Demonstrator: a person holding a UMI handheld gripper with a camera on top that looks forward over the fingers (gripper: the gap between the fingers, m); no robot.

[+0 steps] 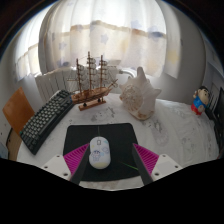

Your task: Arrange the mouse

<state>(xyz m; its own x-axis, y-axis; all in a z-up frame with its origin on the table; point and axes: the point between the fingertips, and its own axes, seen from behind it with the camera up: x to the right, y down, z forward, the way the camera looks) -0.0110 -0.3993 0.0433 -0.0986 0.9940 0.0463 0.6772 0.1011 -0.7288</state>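
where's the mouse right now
In the gripper view the white mouse sits on the black mouse pad, between the open gripper's pink-padded fingers with gaps either side; the keyboard lies to its left, the model ship beyond.

We see a white mouse (101,151) lying on a dark mouse mat (118,137) at the near edge of the bench (170,130). It sits between the open fingers of our hand-held gripper (108,160), with a gap on each side. Behind the mat stand a model ship (91,80) and a big seashell (139,95). A black keyboard (46,121) lies toward the left edge, a small figurine (203,100) toward the right edge.
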